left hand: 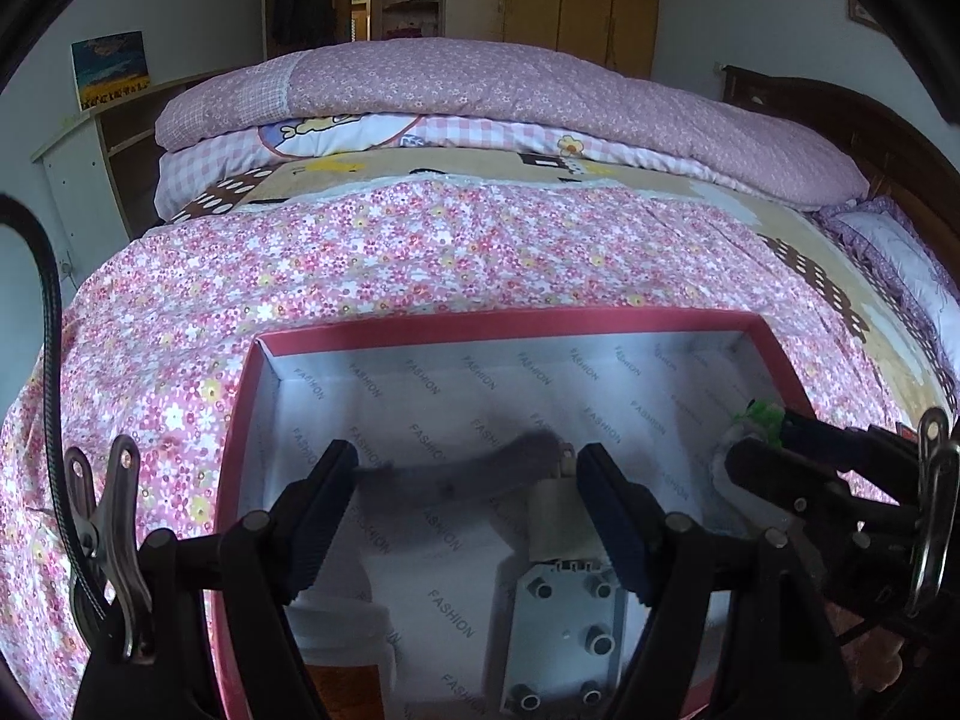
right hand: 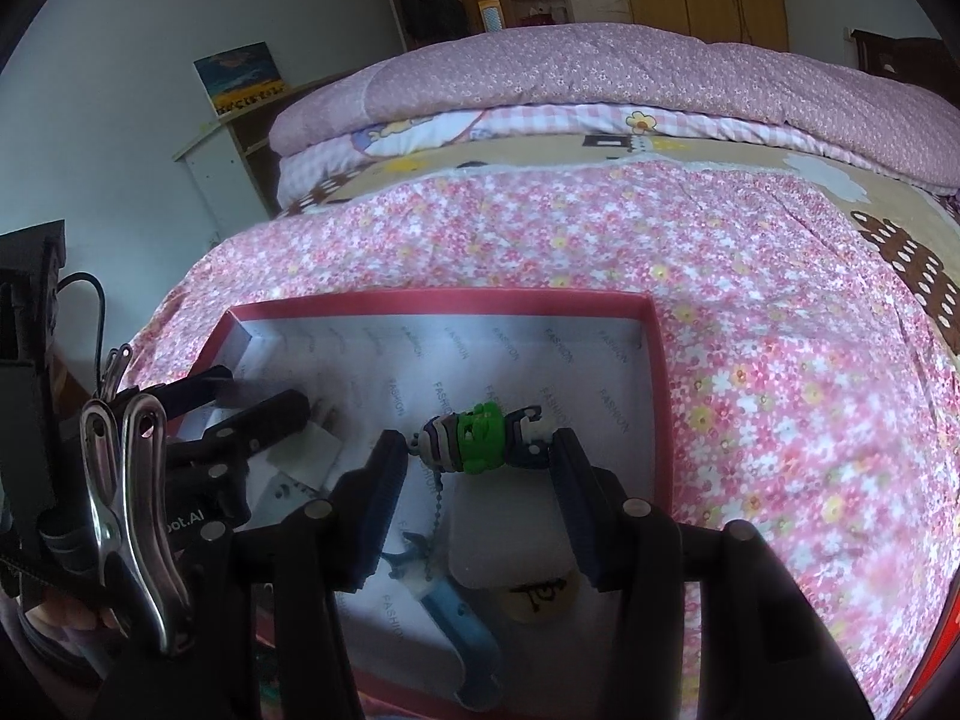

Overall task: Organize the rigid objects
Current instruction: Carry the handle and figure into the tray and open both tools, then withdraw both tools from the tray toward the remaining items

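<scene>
A red box [left hand: 510,321] lined with white "FASHION" paper lies on the flowered bedspread. My left gripper [left hand: 468,462] hangs open over its inside. A cream block on a grey plate with holes [left hand: 558,630] lies below, close to the right finger and narrower than the gap. My right gripper [right hand: 477,444] is shut on a green toy figure with a striped cap [right hand: 474,435], held sideways over the box [right hand: 444,300], its bead chain dangling. The left wrist view shows that toy [left hand: 759,417] at the right gripper's tips.
On the box floor lie a blue-handled tool [right hand: 447,624], a pale round piece with a dark mark [right hand: 534,597] and a white container [left hand: 342,630]. A folded pink quilt [left hand: 510,90] lies across the far bed. A shelf [left hand: 90,168] stands at the left wall.
</scene>
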